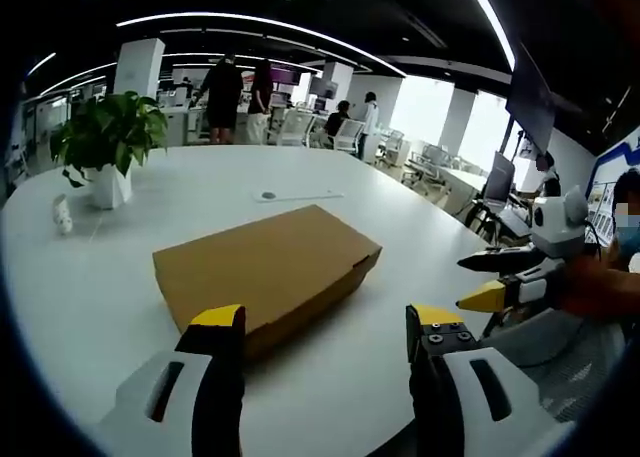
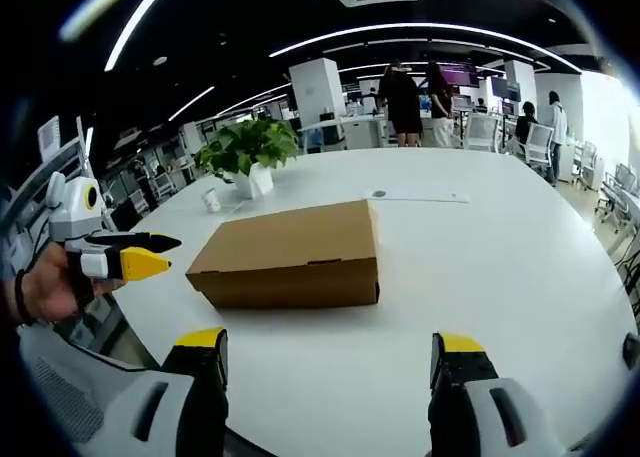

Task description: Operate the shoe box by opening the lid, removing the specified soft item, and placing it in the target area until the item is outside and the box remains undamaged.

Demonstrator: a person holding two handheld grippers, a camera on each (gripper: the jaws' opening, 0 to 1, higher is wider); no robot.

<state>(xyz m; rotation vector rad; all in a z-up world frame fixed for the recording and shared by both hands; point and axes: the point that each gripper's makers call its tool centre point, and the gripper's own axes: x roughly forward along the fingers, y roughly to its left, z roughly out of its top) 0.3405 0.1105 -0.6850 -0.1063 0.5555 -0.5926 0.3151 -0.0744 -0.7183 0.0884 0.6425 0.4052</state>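
A brown cardboard shoe box (image 1: 265, 267) lies flat on the white table (image 1: 200, 192) with its lid down. My left gripper (image 1: 327, 327) hovers open just short of the box's near edge, nothing between its yellow-tipped jaws. In the right gripper view the same box (image 2: 295, 252) sits ahead of my right gripper (image 2: 330, 352), which is open and held back from the box's long front side. The right gripper (image 1: 505, 277) also shows at the right of the left gripper view, and the left gripper (image 2: 125, 255) shows at the left of the right gripper view, held by a hand.
A potted green plant (image 1: 105, 142) in a white pot stands at the table's far left, a small white object (image 1: 63, 215) beside it. A flat sheet with a small round thing (image 1: 290, 194) lies behind the box. Chairs and people (image 1: 222, 95) are beyond the table.
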